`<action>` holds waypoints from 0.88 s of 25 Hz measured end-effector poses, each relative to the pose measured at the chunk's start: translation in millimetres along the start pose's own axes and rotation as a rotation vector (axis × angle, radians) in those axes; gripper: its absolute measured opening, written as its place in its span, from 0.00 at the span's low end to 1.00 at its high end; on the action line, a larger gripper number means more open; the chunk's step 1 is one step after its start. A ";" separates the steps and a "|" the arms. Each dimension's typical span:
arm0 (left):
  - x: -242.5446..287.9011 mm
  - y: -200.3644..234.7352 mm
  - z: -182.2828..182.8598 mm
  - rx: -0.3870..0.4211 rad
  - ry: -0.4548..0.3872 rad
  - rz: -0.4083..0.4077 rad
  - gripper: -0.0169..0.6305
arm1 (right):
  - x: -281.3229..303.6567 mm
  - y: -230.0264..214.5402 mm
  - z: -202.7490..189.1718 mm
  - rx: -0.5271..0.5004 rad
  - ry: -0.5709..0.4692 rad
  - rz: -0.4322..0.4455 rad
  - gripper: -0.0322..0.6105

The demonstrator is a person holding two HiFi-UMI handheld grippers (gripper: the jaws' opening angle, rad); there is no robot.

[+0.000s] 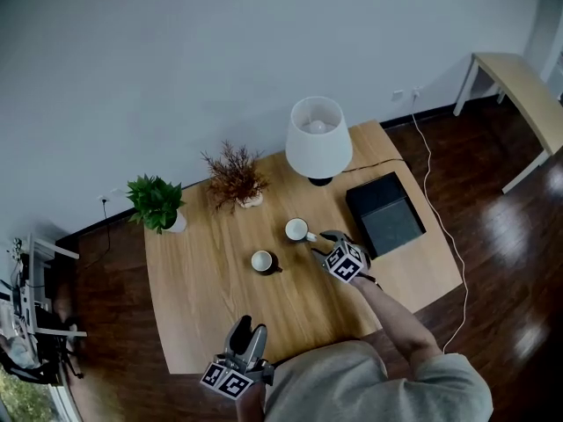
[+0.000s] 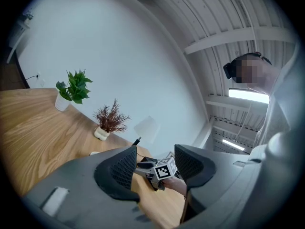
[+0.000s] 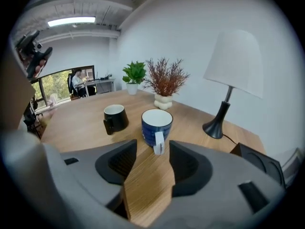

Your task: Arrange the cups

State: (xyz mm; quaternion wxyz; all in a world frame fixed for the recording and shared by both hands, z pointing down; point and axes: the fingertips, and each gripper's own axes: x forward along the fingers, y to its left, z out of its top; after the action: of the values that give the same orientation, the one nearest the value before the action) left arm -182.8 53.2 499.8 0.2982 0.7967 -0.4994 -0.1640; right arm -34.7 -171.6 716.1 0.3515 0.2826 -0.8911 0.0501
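Note:
A blue cup (image 1: 296,229) with a white inside and white handle stands upright on the wooden table (image 1: 198,310). A black cup (image 1: 262,261) with a white inside stands to its left. My right gripper (image 1: 322,244) is open just short of the blue cup (image 3: 157,124). The cup's handle points at the gap of the right gripper (image 3: 153,163), and nothing is between the jaws. The black cup (image 3: 115,118) sits further left. My left gripper (image 1: 249,331) hovers at the table's near edge, pointing level. The left gripper (image 2: 153,168) has its jaws apart and holds nothing.
A white-shaded lamp (image 1: 318,139) stands at the back of the table with a black box (image 1: 384,212) to its right. A dried red plant (image 1: 235,178) and a green potted plant (image 1: 158,202) stand along the back left. A cable (image 1: 437,200) trails off the right edge.

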 end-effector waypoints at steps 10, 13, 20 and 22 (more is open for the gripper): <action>-8.4 6.2 5.8 0.003 -0.034 0.026 0.40 | 55.8 -2.8 -0.2 -0.142 0.186 0.086 0.23; -6.3 6.2 4.3 0.003 -0.024 0.024 0.40 | 51.6 -1.4 -0.1 -0.114 0.181 0.082 0.18; 0.6 7.6 -0.3 -0.003 0.002 0.015 0.40 | 10.7 -14.7 -0.6 0.092 0.024 0.038 0.17; 3.4 5.5 -2.9 -0.002 0.015 0.006 0.40 | -14.8 -41.3 3.8 0.139 -0.050 -0.017 0.17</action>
State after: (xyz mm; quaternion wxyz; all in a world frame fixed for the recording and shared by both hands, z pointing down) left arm -183.5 49.3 505.7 0.3030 0.7961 -0.4995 -0.1577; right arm -6.0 -200.3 699.1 0.3089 0.3151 -0.8916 0.1018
